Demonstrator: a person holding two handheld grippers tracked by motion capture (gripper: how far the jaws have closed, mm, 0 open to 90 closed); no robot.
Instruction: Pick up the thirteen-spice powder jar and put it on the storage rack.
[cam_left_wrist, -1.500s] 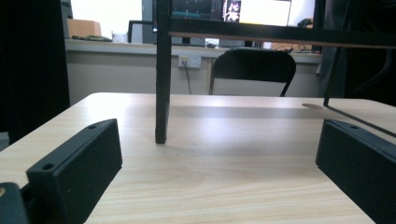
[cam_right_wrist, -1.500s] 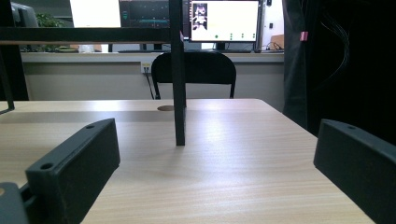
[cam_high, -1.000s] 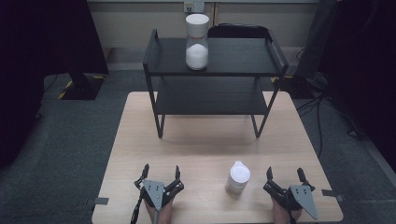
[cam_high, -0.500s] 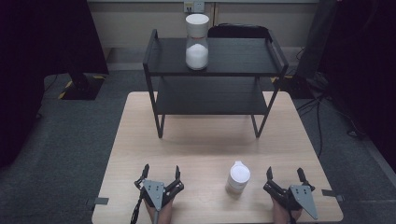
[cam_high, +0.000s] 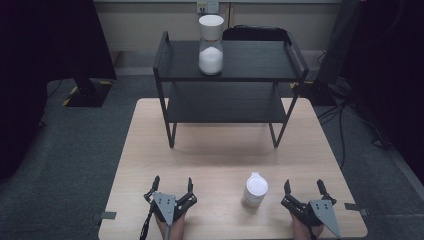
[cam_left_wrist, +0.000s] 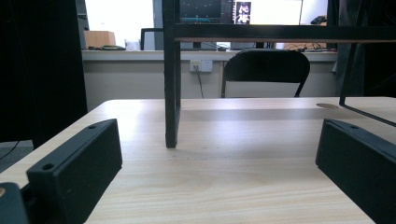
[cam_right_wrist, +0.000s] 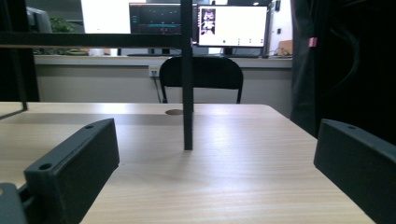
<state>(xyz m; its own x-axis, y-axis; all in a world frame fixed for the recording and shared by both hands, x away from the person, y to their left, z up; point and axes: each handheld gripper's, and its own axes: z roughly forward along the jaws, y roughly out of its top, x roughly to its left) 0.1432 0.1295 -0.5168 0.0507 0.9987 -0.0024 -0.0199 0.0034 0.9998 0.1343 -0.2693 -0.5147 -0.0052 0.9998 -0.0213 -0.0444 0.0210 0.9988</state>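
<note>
Pale wooden table (cam_high: 220, 160), black shelf rack (cam_high: 230, 75) at the back; right gripper (cam_high: 304, 189) rests wide open at the near edge, left gripper (cam_high: 171, 185) open too; just left of the right one stands a small white bottle (cam_high: 255, 190), probably light, slick, best gripped round its body

The left gripper (cam_high: 173, 186), at the bottom left of the high view, has two thin black jaws and a grey three-cornered plate on top. A black cable trails from it. The right gripper (cam_high: 305, 189), bottom right, looks the same. Close up, the jaws are blocky and black, with small round holes.
</note>
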